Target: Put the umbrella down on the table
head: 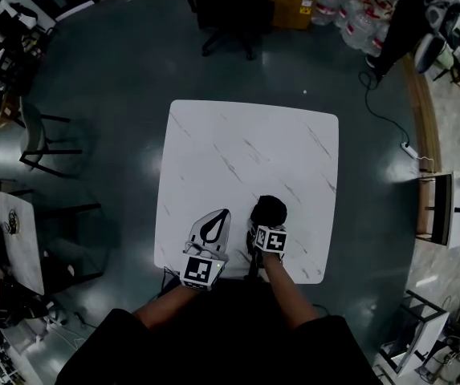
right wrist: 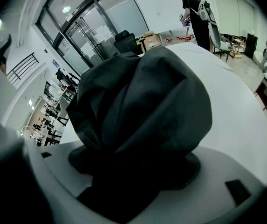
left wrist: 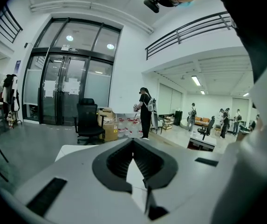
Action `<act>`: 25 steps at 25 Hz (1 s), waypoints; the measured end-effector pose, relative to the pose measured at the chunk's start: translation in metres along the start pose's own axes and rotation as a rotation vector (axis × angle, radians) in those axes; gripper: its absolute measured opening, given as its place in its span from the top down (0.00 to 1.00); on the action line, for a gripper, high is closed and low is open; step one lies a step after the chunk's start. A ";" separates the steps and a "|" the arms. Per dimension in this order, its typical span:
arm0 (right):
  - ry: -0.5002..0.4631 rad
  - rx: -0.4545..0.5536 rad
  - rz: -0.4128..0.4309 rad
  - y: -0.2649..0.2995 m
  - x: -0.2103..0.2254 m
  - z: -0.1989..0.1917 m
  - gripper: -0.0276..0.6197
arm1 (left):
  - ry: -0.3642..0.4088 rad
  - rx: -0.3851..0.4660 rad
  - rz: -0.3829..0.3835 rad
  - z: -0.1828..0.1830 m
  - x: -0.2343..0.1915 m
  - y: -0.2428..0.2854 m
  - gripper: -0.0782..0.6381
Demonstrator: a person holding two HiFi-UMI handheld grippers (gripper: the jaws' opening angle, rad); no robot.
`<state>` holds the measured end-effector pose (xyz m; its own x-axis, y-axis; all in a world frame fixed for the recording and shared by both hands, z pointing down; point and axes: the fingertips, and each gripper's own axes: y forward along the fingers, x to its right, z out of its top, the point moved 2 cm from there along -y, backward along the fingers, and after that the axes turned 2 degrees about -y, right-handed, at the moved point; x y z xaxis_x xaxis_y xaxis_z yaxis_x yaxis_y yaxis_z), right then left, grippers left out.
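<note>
Umbrella (head: 268,209): one, a folded dark cloth bundle over the near edge of the table, right of centre; contact with the top is unclear. Table (head: 246,143): one, white, marbled, square. Grippers: two. Right gripper (head: 267,229) clamps the umbrella's bunched lower part. Left gripper (head: 223,214), just left of it, is empty, with its jaw tips meeting.

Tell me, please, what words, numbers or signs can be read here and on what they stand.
None can be read.
Marker cubes: black-and-white square patterns, no letters.
Papers on the glass door: too blurred.
Box label: too small.
</note>
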<state>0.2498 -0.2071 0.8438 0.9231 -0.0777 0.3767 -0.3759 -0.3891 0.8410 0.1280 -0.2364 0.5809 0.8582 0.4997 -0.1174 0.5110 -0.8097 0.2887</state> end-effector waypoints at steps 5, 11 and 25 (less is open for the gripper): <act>0.000 -0.018 -0.004 0.004 0.000 0.000 0.42 | -0.025 -0.005 0.013 -0.007 -0.010 -0.005 0.88; 0.070 -0.024 -0.019 -0.004 0.000 0.003 0.38 | -0.034 0.021 -0.001 -0.006 -0.020 -0.018 0.88; 0.059 0.217 -0.096 -0.096 -0.072 0.021 0.38 | -0.125 0.108 -0.031 0.016 -0.059 -0.083 0.88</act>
<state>0.2209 -0.1828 0.7275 0.9451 0.0200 0.3262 -0.2546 -0.5805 0.7734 0.0357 -0.2030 0.5488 0.8377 0.4885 -0.2443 0.5342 -0.8259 0.1804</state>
